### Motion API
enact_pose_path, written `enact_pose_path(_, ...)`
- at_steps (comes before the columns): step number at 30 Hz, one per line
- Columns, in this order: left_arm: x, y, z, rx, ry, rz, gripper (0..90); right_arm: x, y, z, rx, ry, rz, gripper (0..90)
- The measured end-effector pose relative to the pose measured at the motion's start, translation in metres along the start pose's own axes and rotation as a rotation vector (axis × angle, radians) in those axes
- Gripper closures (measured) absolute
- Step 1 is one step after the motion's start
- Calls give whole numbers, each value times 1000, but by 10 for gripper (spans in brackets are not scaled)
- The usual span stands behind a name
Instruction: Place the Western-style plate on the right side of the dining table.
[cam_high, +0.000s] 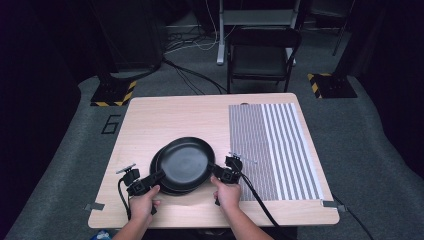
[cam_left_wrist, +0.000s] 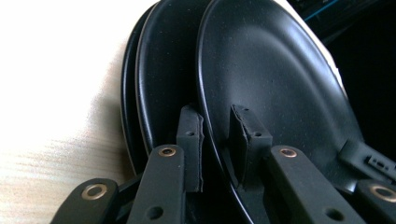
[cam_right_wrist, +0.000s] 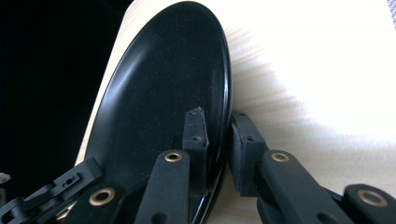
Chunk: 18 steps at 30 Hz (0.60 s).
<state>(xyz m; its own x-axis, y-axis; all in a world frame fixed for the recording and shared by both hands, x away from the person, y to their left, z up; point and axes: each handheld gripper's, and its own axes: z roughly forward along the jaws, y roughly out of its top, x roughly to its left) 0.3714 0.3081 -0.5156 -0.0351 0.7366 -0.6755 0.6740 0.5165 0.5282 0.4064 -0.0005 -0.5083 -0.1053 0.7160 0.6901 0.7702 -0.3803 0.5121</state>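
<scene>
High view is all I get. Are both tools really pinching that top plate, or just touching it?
Observer: Pinching. The left tool has one pad on top of the top plate and one under its rim.
Operator: How many plates are under it?
Observer: Two lower plates, their rims side by side next to the raised one.
Operator: And the other tool?
Observer: The right tool clamps the same rim, one pad inside the plate, one on the side of the table.
</scene>
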Motion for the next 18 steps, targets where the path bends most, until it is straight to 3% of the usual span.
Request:
enact_pose_path(6, -1, -5, 0, -67, 22, -28, 764, 2, -6, 1, -5, -3, 21, 780)
enact_pose_path(18, -2, -9, 0, -100, 27, -29, 768, 4, -12, -1, -24, -6, 32, 779)
